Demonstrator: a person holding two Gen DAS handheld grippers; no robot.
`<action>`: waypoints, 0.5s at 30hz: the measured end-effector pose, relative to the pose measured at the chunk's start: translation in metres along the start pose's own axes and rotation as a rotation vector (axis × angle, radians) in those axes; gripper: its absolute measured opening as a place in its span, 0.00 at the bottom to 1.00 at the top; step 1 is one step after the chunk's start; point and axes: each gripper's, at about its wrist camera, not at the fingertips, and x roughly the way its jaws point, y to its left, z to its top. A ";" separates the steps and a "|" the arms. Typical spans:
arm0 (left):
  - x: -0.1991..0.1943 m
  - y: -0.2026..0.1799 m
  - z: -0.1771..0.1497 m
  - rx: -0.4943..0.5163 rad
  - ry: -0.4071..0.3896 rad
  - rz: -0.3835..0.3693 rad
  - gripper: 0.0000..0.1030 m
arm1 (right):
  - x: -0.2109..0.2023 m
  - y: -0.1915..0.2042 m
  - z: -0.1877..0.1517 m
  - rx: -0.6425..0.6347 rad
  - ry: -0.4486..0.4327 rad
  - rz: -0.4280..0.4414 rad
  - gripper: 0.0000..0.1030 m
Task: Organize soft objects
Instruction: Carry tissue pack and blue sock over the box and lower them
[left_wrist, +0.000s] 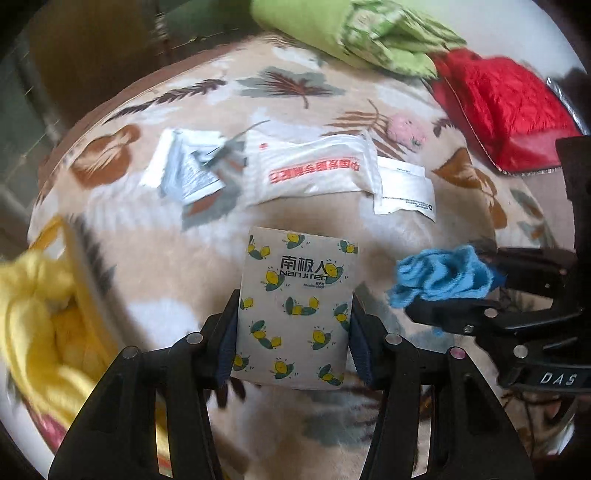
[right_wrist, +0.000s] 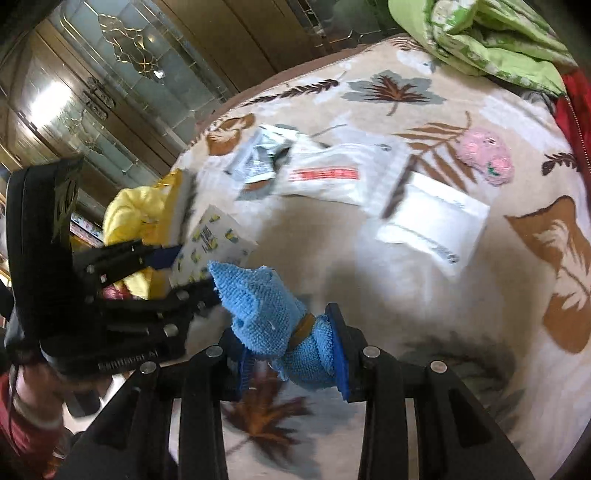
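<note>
My left gripper (left_wrist: 293, 325) is shut on a flat soft packet (left_wrist: 295, 306) printed with lemons, held above a leaf-patterned blanket (left_wrist: 207, 258). It also shows in the right wrist view (right_wrist: 212, 240). My right gripper (right_wrist: 291, 354) is shut on a rolled blue towel cloth (right_wrist: 266, 314), just right of the packet; the cloth also shows in the left wrist view (left_wrist: 439, 275). Three white packets lie in a row further back: a crumpled one (left_wrist: 184, 170), a long one with red print (left_wrist: 314, 170), a flat one (left_wrist: 404, 188).
A yellow cloth (left_wrist: 40, 325) lies at the left edge of the bed. A green quilt (left_wrist: 369, 33) and a red cushion (left_wrist: 495, 107) lie at the far right. A small pink cloth (right_wrist: 485, 155) lies on the blanket. A glass-door cabinet (right_wrist: 92, 92) stands beyond the bed.
</note>
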 end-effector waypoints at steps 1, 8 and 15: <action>-0.007 0.002 -0.006 -0.015 -0.010 0.030 0.50 | -0.001 0.006 0.000 0.002 -0.006 0.002 0.34; -0.041 0.011 -0.036 -0.099 -0.081 0.120 0.50 | -0.002 0.042 -0.003 -0.019 -0.015 0.028 0.34; -0.077 0.032 -0.062 -0.174 -0.150 0.207 0.51 | 0.000 0.081 -0.002 -0.071 -0.023 0.049 0.34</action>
